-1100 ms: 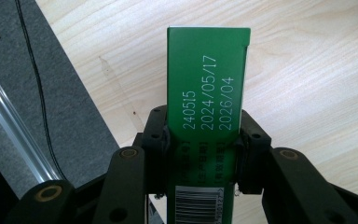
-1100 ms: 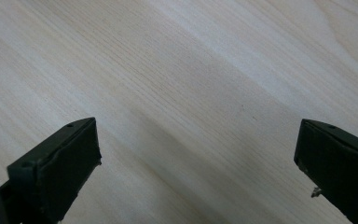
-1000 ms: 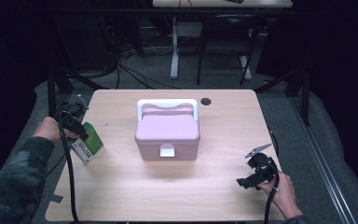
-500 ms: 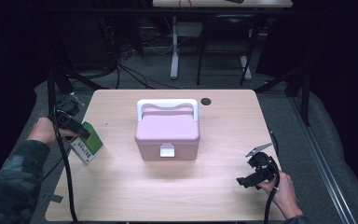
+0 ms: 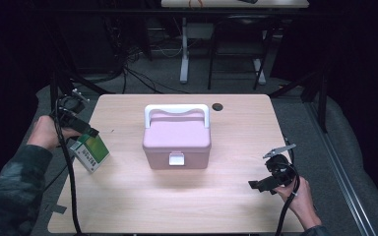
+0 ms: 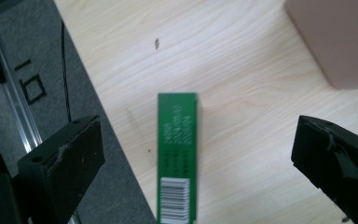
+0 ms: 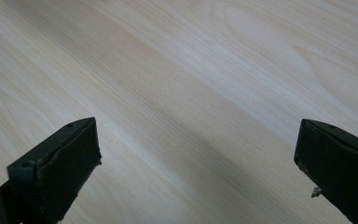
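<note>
Here the green box (image 5: 89,152) lies on the wooden table (image 5: 187,211), close to its left edge, with one narrow side turned up. In the left gripper view this side is green with small pale print and a white barcode at the near end (image 6: 177,158), and the box runs straight away from the camera. The left gripper (image 5: 81,129) is above the box, held by the person's left hand (image 5: 44,132). Its jaws have just been opening and now they stand wide apart; the box is between them in the left gripper view, but neither black pad touches it, so the box is free on the table. To the right of the box, near the middle of the table, stands a pink case (image 5: 177,140) with a white handle raised over its lid and a pale latch on the front; it is apart from the box. A small dark round hole (image 5: 218,106) is in the tabletop behind the case. The right gripper (image 5: 268,179) is near the right front corner, in the right hand (image 5: 298,199), well apart from the case. Its jaws are wide open with bare wood between them.
</note>
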`<state>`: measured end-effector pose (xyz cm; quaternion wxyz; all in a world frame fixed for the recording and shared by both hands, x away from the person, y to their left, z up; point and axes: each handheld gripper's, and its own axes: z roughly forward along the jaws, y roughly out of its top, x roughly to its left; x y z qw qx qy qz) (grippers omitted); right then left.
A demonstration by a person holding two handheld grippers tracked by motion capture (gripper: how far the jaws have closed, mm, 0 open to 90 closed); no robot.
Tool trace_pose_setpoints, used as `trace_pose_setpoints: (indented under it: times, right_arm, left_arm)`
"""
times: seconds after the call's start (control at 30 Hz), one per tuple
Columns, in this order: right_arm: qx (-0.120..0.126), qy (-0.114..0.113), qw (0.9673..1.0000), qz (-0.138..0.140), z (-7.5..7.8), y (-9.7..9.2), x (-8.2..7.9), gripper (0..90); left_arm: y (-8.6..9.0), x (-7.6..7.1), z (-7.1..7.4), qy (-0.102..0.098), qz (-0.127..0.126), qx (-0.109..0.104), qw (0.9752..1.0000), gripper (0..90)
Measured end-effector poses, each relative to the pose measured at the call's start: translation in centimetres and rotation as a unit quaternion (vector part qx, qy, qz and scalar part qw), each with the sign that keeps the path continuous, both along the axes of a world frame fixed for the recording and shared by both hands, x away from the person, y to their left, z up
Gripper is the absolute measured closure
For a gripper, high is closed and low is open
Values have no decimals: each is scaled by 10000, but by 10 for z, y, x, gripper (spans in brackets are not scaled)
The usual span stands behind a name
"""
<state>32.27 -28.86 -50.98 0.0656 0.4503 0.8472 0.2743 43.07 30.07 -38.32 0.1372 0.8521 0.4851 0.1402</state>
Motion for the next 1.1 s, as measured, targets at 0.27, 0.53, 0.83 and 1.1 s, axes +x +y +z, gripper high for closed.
trace_pose_setpoints:
  times: [0.27,0.53,0.83,1.1]
  right_arm:
    - [235,-102,9996,81,14,4,6,0]
    - [562,-254,9976,315,33,23,22,0]
    - [727,-436,9944,636,58,50,46,0]
    - [790,-602,9919,796,80,77,74,0]
  left_arm:
    - [-28,-4,10,-173,-356,-108,9992,1]
    - [-56,-3,15,-267,-673,-349,9968,0]
    - [-83,3,9,-305,-931,-595,9934,0]
    - [-110,14,1,-315,-1124,-809,9899,2]
